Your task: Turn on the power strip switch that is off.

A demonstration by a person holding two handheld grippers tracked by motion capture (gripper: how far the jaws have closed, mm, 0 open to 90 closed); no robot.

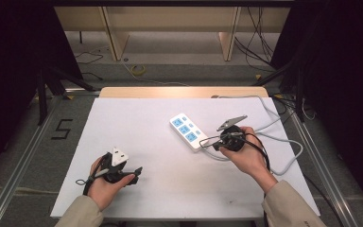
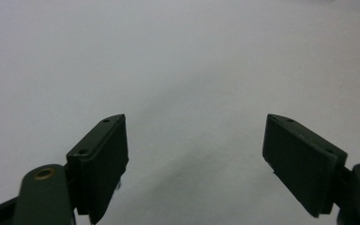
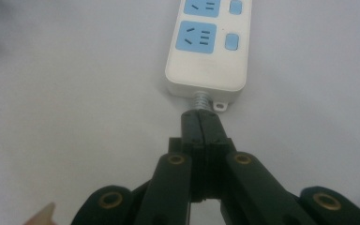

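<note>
Both forearms enter at the table's [image 1: 123,123] near edge. One white power strip [image 1: 189,131] lies right of centre; the right gripper [image 3: 201,123] is clenched on its cord [image 3: 201,100] and could drag it askew. Left gripper [image 2: 194,154] rests released, empty. Two grippers, three blue sockets.

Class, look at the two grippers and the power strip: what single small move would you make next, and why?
Probably draw the right gripper back gently, towing the power strip toward the person. Its jaws are shut on the cord right where it leaves the strip's end, while the left gripper hangs open over bare table, holding nothing.
</note>
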